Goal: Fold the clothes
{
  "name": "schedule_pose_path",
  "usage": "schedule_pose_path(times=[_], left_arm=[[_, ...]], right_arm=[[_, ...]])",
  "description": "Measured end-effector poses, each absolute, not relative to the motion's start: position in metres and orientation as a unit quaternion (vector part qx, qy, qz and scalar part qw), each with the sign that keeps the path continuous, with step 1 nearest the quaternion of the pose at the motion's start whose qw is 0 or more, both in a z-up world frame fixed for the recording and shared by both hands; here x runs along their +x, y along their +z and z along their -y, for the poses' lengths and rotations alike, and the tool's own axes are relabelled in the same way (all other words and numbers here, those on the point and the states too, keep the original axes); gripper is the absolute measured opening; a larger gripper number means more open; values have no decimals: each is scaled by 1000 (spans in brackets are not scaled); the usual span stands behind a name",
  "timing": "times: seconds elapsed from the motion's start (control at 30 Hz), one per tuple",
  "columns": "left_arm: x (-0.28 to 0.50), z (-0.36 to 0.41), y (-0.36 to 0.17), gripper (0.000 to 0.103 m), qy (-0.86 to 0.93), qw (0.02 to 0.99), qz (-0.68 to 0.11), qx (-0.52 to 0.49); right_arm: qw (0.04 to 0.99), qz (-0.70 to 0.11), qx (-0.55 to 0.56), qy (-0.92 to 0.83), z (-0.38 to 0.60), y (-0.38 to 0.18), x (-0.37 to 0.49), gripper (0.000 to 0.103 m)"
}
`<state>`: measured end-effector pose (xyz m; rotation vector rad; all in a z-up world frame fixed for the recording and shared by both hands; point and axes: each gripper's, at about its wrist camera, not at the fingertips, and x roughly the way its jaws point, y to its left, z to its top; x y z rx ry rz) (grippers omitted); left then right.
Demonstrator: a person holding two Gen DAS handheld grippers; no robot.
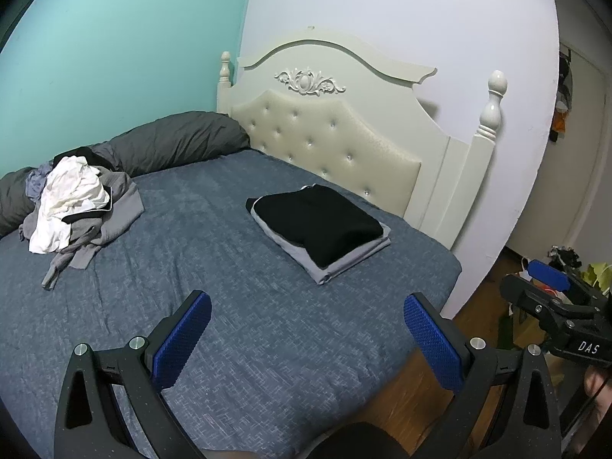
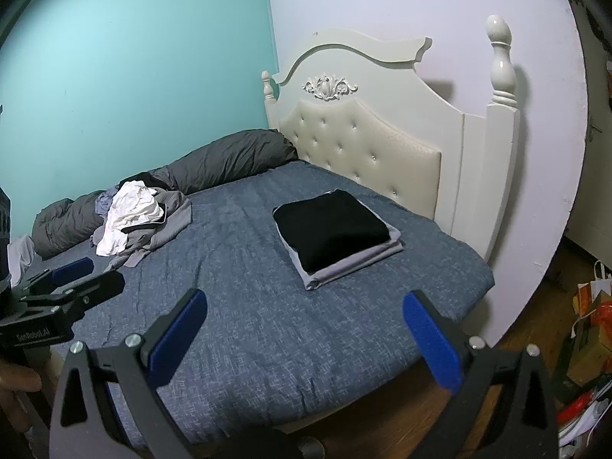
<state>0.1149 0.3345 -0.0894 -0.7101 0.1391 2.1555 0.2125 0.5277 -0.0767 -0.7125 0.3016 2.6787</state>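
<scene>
A folded stack [image 1: 320,229] [image 2: 336,234], a black garment on top of grey ones, lies on the blue bed [image 1: 214,336] [image 2: 244,306] near the headboard. A loose pile of unfolded clothes [image 1: 76,206] [image 2: 134,218], white and grey, sits at the bed's far left side. My left gripper [image 1: 308,338] hovers open over the bed's near edge with nothing between its blue pads. My right gripper [image 2: 306,338] is likewise open and holds nothing, also above the near edge. Each gripper shows at the side of the other's view: the right gripper [image 1: 550,287], the left gripper [image 2: 72,279].
A dark grey duvet roll [image 1: 172,141] [image 2: 229,157] runs along the teal wall. The cream tufted headboard [image 1: 329,141] [image 2: 367,141] with posts stands behind the bed. Wooden floor [image 1: 417,386] lies below the bed's near corner. Bags and clutter [image 2: 589,325] sit on the floor at right.
</scene>
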Motion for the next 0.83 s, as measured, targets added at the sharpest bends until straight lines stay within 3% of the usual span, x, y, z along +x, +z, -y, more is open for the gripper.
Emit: schedule_pose_path(times=[0.83], left_arm=[[119,-330,-92,102,865,419,-57,-270]], right_arm=[[180,-109,-259,943,-528,-86,213,103]])
